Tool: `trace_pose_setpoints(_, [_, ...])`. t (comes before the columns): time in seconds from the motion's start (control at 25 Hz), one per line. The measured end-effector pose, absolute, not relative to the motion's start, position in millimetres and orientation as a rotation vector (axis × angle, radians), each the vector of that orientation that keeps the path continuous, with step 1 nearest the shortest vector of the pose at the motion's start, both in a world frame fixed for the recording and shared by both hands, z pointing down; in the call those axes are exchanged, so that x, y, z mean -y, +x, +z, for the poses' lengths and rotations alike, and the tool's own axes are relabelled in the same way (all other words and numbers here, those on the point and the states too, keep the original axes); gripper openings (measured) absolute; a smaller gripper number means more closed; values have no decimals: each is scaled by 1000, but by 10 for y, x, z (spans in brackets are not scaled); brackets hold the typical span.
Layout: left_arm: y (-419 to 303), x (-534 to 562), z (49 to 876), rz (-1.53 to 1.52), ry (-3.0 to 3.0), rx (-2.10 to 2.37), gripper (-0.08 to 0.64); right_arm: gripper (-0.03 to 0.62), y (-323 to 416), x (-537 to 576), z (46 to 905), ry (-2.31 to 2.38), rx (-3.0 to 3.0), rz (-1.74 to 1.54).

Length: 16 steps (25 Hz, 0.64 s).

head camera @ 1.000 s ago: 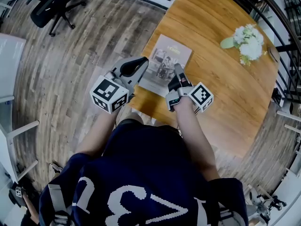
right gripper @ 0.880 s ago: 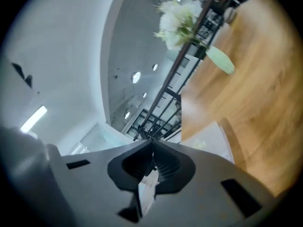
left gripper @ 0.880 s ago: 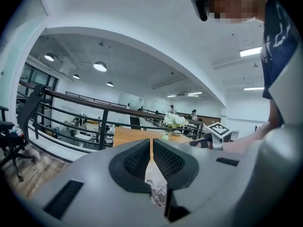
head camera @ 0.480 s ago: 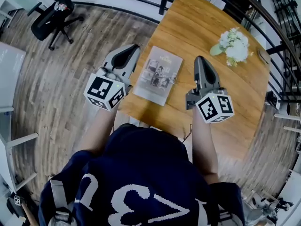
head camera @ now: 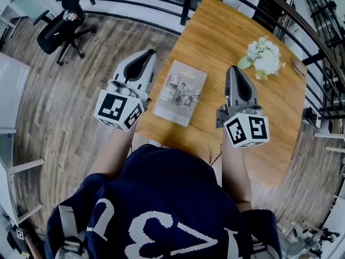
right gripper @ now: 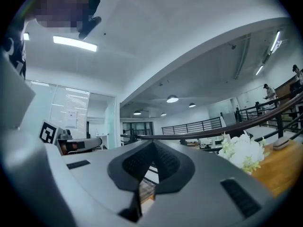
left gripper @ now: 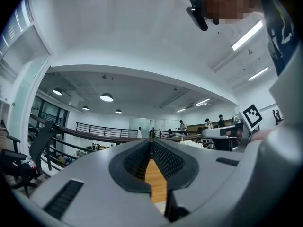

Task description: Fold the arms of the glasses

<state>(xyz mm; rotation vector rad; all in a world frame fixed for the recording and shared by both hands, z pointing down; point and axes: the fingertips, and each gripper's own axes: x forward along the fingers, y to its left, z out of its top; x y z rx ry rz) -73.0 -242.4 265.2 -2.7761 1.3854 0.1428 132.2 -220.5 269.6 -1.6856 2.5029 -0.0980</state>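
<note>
Glasses (head camera: 187, 95) lie on a magazine (head camera: 173, 106) near the front edge of the wooden tabletop (head camera: 226, 31), btwn the two claws in the head view. They're too small to tell if the arms are folded or which way the frame's long axis runs.

Left claw (head camera: 147, 54): pressed together, nothing in it. In the left gripper view the pads (left gripper: 167, 163) meet at the tip w/ only tabletop wood showing below. In the head view it shows just left of the tabletop's left edge, beside the magazine.

Right claw (head camera: 231, 70): also closed on nothing, pads (right gripper: 165, 161) touching at the tip in the right gripper view. It's to the right of the magazine, w/ white flowers (head camera: 264, 54) further out on its right.

Both point away from the person, approx level, so they look outward, not down at the glasses. The glasses are therefore below and inboard of each claw: right and down from the left one, left and down from the right one. The right claw looks a bit nearer, since the glasses sit on the magazine's right half (judgement only).

If the arms aren't folded yet, a claw needs to tip nose-down, come inward and open first. Risk: thin arm on a slick cover, so the glasses may skid unless the other claw steadies the frame.
</note>
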Motion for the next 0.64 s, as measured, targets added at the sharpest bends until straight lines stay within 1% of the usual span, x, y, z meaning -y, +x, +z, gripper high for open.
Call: trace_pose_setpoints(0.64, [-782, 2414, 2599, 151, -2735, -1425, 31, 25, 1286, 2157, 2495, -1654, -2493, -34])
